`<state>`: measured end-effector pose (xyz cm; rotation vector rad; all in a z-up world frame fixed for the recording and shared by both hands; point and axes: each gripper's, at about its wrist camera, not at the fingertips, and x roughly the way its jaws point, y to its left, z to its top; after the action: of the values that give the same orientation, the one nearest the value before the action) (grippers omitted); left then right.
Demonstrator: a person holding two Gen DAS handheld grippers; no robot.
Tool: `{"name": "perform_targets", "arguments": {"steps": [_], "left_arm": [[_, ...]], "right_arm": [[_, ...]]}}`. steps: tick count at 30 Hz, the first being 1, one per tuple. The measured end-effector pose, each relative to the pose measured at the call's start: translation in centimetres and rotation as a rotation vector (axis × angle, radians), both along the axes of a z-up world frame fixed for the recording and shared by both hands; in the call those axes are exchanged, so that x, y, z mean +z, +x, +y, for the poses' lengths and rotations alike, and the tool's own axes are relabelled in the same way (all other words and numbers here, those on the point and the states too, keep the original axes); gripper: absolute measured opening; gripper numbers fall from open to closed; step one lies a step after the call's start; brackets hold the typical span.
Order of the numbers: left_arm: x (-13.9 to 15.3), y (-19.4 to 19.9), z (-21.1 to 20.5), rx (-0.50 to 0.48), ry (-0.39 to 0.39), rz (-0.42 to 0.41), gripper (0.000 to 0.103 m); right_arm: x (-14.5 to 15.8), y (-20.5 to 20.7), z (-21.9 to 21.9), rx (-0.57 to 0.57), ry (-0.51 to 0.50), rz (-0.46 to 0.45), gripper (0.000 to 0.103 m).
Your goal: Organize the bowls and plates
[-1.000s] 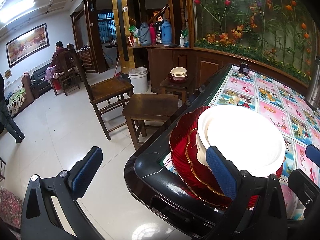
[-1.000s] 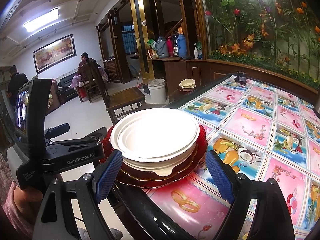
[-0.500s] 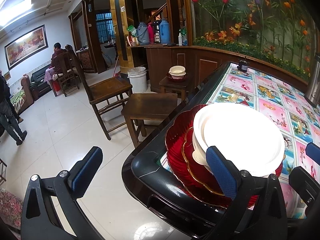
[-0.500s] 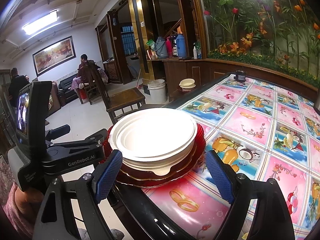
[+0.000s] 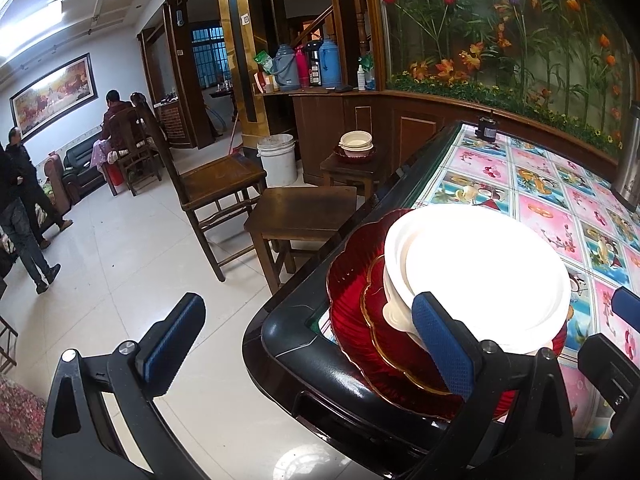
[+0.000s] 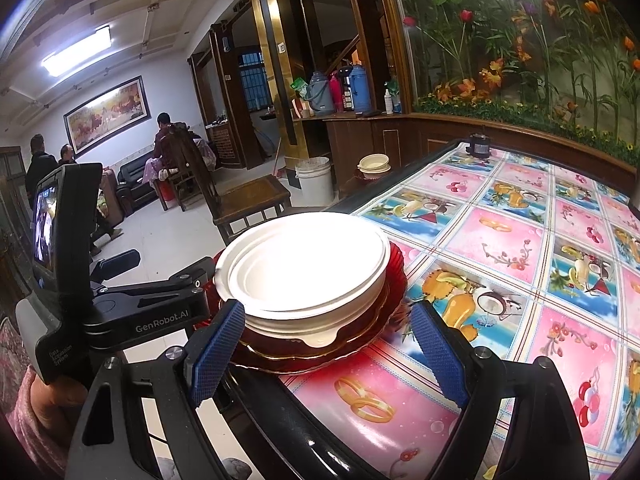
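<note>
White bowls (image 6: 308, 264) stacked on red plates (image 5: 360, 320) at table (image 6: 520, 248) corner; left gripper (image 5: 308, 344) and right gripper (image 6: 328, 352) both gaping wide, holding nothing.

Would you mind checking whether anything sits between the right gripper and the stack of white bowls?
Nothing visible does: the open right gripper faces the white bowls on red scalloped plates directly.

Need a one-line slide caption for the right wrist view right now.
Open right tongs frame a stack of white bowls on red scalloped plates at the corner of the fruit-print table.
</note>
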<state>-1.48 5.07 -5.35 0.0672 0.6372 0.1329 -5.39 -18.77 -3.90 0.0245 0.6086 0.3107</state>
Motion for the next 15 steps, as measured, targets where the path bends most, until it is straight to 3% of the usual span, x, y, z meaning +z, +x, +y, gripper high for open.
{"name": "perform_targets", "arguments": {"steps": [15], "left_arm": [[0.17,-0.04,-0.28,-0.009,0.008,0.003,0.103]], "right_arm": [[-0.24,0.0,-0.52,-0.006,0.012,0.005,0.087]]}}
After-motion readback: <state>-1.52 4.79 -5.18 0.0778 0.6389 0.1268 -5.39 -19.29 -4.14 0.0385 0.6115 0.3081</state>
